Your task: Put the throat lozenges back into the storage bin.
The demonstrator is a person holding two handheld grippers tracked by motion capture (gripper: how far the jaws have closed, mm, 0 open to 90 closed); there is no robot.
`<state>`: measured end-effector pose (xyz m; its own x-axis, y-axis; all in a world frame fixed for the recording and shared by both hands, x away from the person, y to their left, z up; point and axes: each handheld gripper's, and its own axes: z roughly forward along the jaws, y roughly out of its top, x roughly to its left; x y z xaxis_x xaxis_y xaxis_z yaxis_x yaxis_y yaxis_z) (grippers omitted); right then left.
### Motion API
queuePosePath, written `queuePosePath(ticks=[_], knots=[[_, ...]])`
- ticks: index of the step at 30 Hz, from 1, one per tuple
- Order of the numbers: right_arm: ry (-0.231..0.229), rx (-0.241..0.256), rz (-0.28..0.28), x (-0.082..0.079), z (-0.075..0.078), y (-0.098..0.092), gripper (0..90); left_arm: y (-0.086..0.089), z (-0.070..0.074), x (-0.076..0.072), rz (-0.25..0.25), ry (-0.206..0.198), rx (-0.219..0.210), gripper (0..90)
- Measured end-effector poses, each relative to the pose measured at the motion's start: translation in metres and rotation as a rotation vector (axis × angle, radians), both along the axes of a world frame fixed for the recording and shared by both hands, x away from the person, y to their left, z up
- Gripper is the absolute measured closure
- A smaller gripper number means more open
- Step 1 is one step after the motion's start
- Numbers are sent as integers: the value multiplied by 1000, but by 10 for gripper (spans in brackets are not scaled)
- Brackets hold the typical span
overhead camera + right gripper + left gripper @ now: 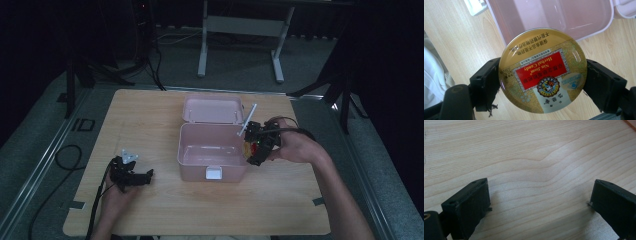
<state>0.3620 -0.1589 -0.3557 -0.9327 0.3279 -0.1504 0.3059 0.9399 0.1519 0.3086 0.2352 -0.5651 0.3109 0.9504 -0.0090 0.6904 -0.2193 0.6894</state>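
The right gripper [541, 82] is clamping a round gold metal candy tin [542, 71] by its rim, one jaw on each side, and is holding it at the right-hand edge of the open pale pink plastic box [212, 150] on the light wooden bench [150, 115]. In the right gripper view the tin is hanging just short of the box's near wall, partly over the bench. To place it well, the hand should be carrying the tin fully past the wall, lowering it flat toward the box floor, and only then parting the jaws, since a round smooth rim is likely to slip or roll if tilted. The lid's red panel is reading "Nin Jiom Herbal Candy", seen upside down, with Chinese characters around it. The left gripper [539, 202] is resting low over bare bench, jaws wide apart, holding nothing.
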Motion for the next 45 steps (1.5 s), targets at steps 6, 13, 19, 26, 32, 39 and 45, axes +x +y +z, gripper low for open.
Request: queuePosePath(ticks=[6,13,19,26,32,39,45], knots=[[1,2,4,1,0,4,201,0,0,0,0,0,0,30],[3,-1,10,2,-1,9,200,0,0,0,0,0,0,30],[8,1,12,4,-2,14,200,0,0,0,0,0,0,29],[13,-5,15,7,-6,21,200,0,0,0,-1,1,2,30],[15,-7,25,7,-7,27,200,0,0,0,-1,1,1,30],[21,-11,32,8,-11,34,200,0,0,0,-2,1,2,29],[21,-15,29,11,-15,38,200,0,0,0,-1,1,2,30]])
